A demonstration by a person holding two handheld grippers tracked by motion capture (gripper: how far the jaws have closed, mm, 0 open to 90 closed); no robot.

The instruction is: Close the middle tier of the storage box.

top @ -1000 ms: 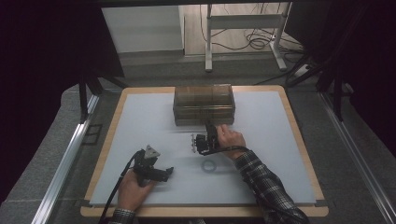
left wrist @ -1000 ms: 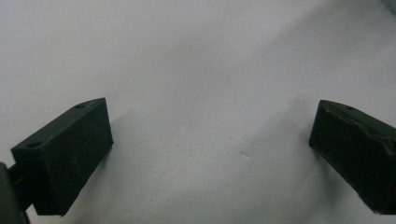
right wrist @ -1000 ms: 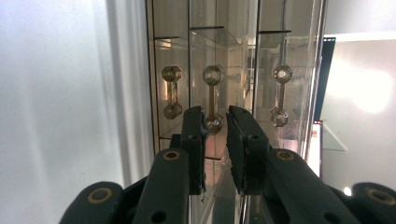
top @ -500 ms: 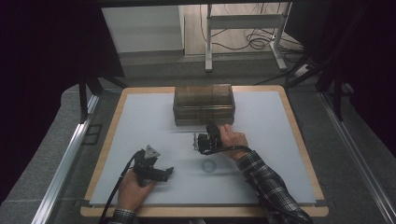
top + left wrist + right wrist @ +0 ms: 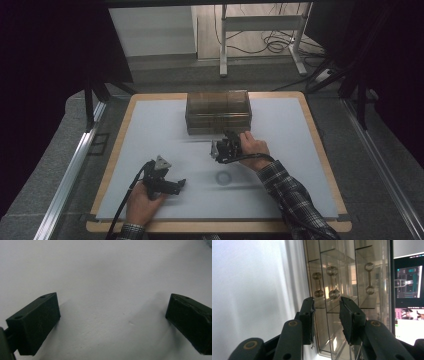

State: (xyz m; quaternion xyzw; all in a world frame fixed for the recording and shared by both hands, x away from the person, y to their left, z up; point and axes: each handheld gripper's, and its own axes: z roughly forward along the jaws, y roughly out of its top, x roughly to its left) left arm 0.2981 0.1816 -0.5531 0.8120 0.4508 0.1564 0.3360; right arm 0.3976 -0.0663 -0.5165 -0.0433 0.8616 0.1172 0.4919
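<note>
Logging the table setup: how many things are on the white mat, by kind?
Clear drawer box: 1
Handheld tongs: 2, left, right
Small ring: 1
Total: 4

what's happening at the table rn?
A person works two hand-held grippers on a white mat. The right gripper, turned on its side, faces the front of a clear drawer box, close to its dumbbell-shaped handles; its jaws have just been opening and have nothing between them. The left gripper rests open on the mat with nothing in it. A small ring lies between the hands.
</note>
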